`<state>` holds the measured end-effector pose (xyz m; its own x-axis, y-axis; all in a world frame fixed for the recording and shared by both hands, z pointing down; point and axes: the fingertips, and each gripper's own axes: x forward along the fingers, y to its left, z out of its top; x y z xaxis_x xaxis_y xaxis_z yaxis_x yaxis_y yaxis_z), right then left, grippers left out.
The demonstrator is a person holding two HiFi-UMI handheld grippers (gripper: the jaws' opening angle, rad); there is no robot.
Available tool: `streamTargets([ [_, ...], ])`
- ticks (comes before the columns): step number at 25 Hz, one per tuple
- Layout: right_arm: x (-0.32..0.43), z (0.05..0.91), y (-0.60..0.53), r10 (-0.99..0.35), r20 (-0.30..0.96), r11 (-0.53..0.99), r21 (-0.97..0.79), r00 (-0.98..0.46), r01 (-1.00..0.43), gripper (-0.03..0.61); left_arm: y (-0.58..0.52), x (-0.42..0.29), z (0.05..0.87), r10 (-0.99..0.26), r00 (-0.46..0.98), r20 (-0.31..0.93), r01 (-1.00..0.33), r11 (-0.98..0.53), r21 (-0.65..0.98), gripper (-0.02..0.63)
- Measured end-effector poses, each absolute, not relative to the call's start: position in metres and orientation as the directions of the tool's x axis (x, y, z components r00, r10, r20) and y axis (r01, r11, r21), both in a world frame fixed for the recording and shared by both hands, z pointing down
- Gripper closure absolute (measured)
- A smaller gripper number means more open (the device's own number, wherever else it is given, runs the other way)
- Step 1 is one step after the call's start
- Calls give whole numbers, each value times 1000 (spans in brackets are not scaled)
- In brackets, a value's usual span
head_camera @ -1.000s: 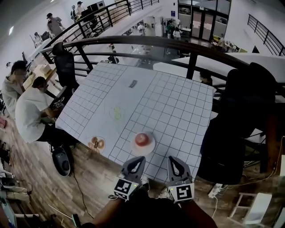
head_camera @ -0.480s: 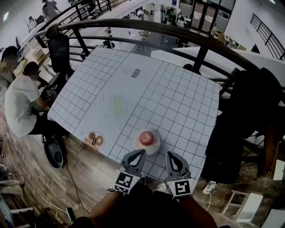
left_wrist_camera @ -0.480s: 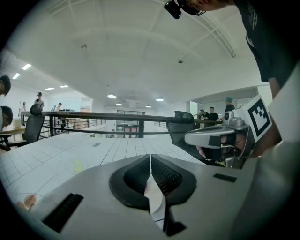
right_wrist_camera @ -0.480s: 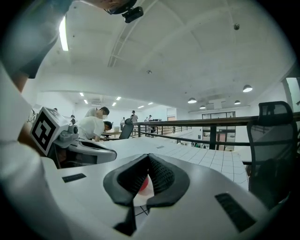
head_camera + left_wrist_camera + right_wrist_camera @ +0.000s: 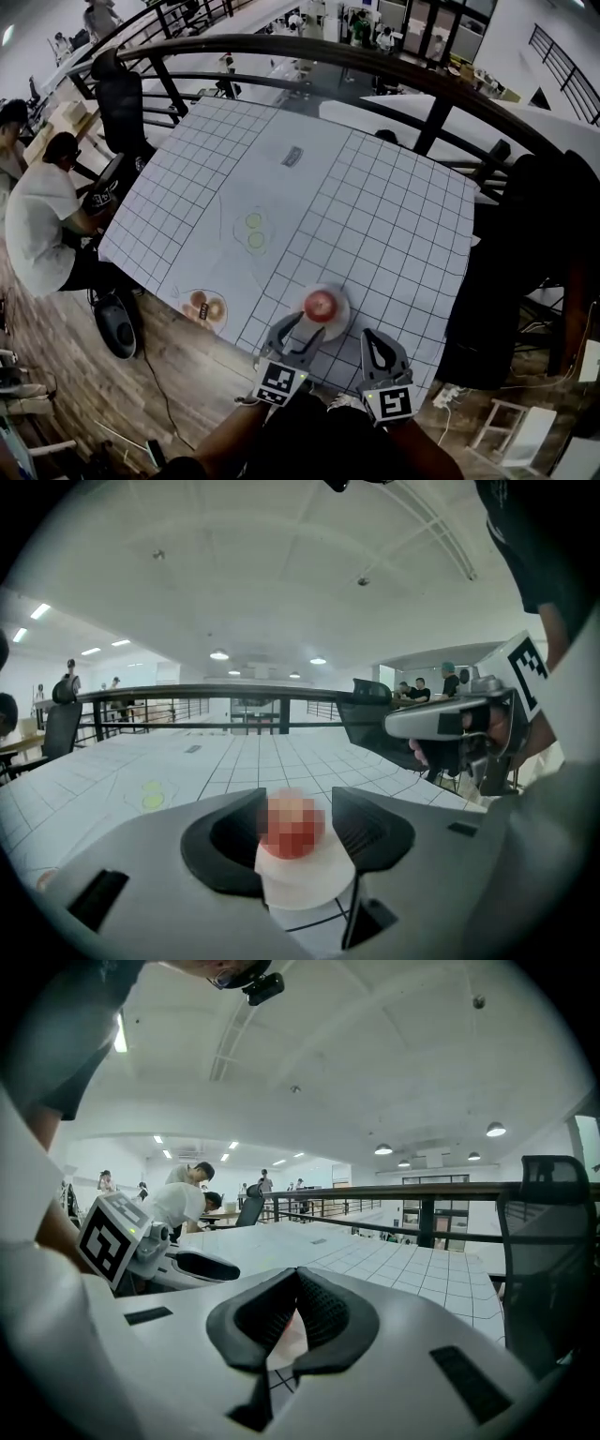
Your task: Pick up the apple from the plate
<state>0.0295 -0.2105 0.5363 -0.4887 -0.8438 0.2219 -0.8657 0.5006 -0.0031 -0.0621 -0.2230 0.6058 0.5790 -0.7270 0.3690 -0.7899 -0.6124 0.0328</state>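
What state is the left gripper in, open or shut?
Open. The left gripper has its jaws apart, and they have just been opening. The apple on the plate shows through the gap, with neither pad pressing it.

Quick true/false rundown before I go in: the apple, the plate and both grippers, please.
1. The apple sits on the white plate. True.
2. The left gripper is shut on the apple. False: its jaws stand apart, having just been opening, and the apple lies just ahead of them, ungripped.
3. The right gripper has its jaws together, holding nothing. True.
4. The plate is at the far edge of the table. False: it is by the near edge.
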Motion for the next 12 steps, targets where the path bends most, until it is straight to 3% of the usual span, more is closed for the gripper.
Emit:
streamTargets([
  [5, 32, 542, -216, -848, 238, 486, -7, -473, -874, 555, -235, -60, 628, -719, 563, 408, -790, -613, 12, 294],
  [12, 38, 547, -221, -856, 244, 468, -8, -456, -884, 555, -249, -48, 664, -682, 527, 506, -784, -621, -21, 225],
])
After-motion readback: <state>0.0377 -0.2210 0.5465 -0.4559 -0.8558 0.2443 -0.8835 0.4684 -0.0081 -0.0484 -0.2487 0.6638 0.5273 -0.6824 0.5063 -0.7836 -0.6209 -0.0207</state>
